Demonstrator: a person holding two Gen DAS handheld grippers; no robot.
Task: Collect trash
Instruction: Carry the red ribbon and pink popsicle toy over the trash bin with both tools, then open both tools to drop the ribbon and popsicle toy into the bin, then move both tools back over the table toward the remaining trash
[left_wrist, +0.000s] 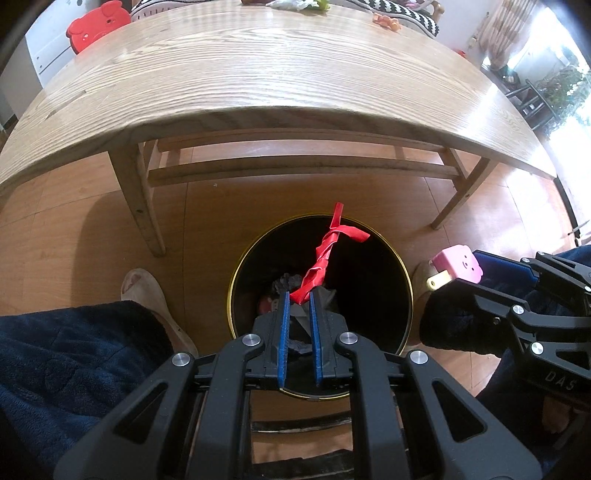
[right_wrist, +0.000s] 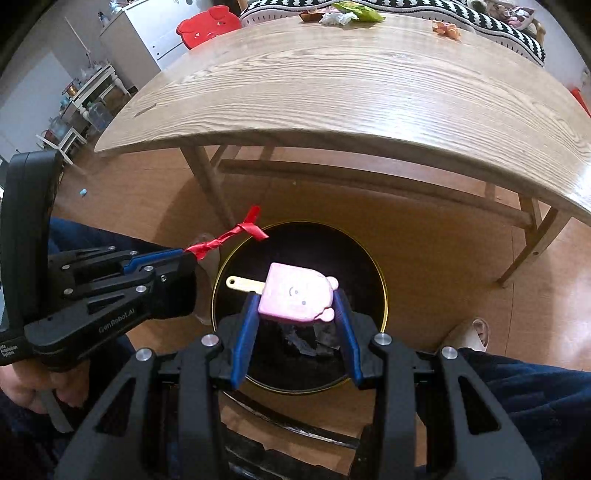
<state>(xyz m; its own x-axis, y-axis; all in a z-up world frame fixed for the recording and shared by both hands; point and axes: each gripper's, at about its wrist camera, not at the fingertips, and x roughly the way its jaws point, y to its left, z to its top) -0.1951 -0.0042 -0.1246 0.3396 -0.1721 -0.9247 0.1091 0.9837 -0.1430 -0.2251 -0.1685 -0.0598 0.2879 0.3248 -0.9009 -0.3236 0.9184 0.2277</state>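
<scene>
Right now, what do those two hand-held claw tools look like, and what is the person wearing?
Both are matte black plastic with angular, cut-out linkage arms joined by round silver pins. Each left gripper and right gripper has two narrow fingers faced with blue pads. White lettering marks the bodies, "Gen Robot.AI" on the left one. The person wears dark navy fleecy clothing and a beige slipper.

Red twisted strip (left_wrist: 325, 254); pink ice-lolly toy (right_wrist: 295, 297), cream stick. Black bin (left_wrist: 369, 266), gold rim. Beyond bin: pale wood-grain counter (left_wrist: 258, 74). Black grippers, blue pads.
</scene>
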